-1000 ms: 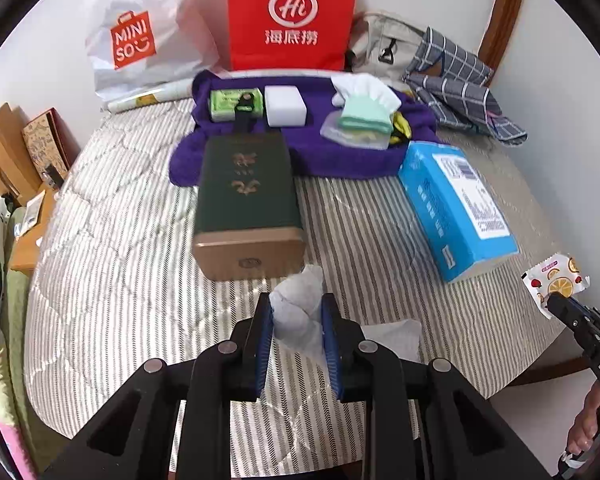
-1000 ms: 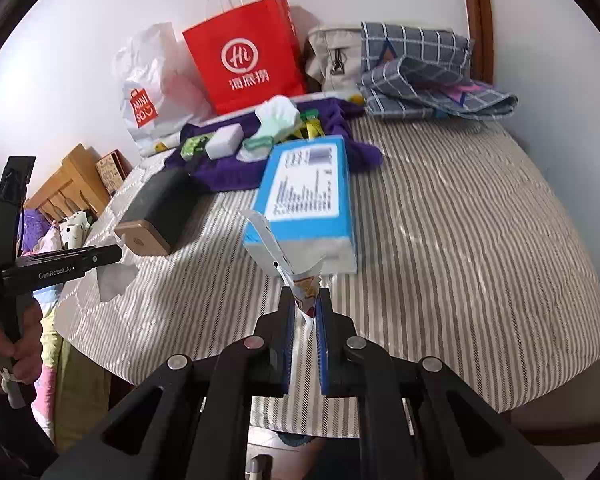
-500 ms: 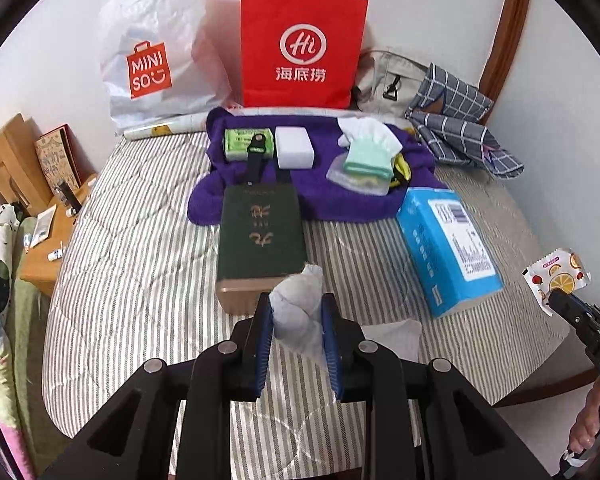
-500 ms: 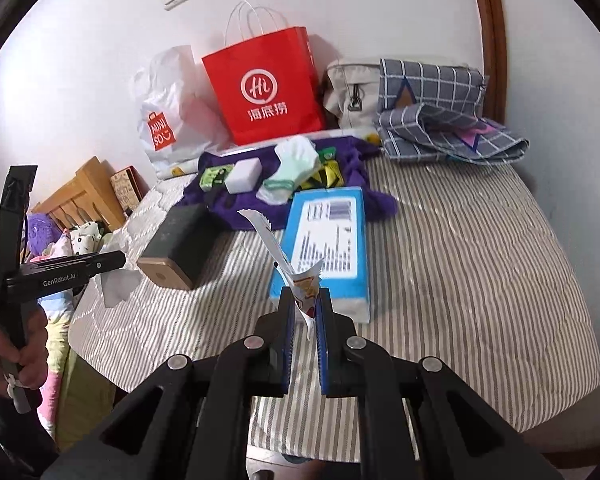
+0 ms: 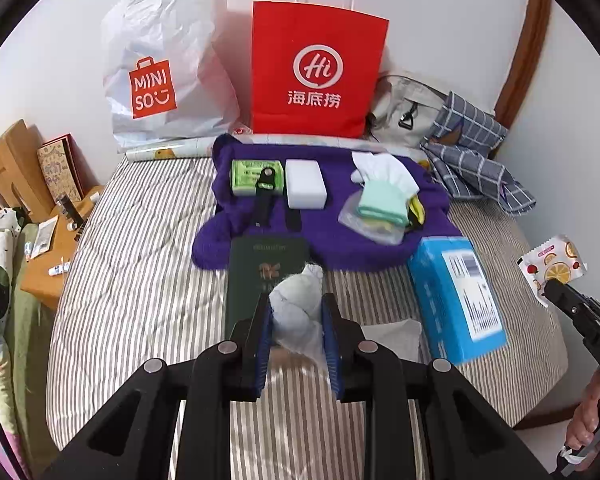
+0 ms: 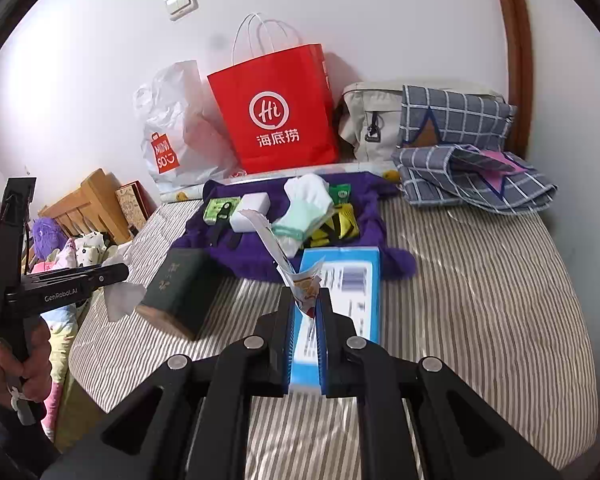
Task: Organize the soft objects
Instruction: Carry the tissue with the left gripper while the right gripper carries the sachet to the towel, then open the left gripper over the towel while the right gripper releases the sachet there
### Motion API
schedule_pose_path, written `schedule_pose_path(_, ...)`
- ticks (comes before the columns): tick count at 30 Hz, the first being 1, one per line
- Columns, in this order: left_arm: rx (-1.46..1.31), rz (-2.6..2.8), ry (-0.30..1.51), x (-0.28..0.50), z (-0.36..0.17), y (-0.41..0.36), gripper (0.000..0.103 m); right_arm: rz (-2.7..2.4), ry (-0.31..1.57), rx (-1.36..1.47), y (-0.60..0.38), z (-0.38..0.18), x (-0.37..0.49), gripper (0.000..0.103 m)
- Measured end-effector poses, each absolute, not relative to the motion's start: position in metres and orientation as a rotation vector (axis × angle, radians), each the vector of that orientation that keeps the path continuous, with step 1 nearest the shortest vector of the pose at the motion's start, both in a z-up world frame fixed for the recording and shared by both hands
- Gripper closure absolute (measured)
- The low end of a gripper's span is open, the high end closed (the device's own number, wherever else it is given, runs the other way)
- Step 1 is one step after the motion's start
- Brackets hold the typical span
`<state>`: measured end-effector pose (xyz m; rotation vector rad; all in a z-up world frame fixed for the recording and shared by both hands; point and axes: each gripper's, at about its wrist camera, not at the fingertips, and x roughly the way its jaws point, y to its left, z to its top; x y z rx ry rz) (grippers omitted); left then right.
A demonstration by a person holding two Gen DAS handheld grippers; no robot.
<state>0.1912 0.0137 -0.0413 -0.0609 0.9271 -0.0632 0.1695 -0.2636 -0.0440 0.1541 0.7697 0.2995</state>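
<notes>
While both grippers hang above the near end of the bed (image 5: 140,248), the purple cloth (image 5: 340,240) with the other soft things lies ahead of them — straight on for the left gripper (image 5: 296,316), ahead and slightly left for the right gripper (image 6: 304,312). Left is clamped on a crumpled white tissue (image 5: 296,304) — limp, wadded. Right is pinched on a thin crinkly sachet (image 6: 306,284), its torn strip standing up, long axis pointing toward the cloth

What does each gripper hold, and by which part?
Left gripper: a crumpled white tissue, pinched around its middle. Right gripper: a fruit-print packet, pinched at its lower end.
</notes>
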Motion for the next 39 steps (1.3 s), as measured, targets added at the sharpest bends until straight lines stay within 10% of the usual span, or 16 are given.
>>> schedule_pose_path(32,-0.091,-0.002,1.108,0.377,-0.123,0.016,0.078,0.380,1.062,0.147,-0.243,-0.138,0.374,0.079)
schedule_pose_path(36,-0.080,0.030,1.094,0.380,-0.124,0.016,0.048,0.345,1.028,0.103,-0.246,-0.133,0.371,0.054)
schedule_pose_path(39,-0.091,0.029,1.073,0.378,-0.119,0.016,0.045,0.304,0.999,0.065,-0.248,-0.127,0.367,0.051)
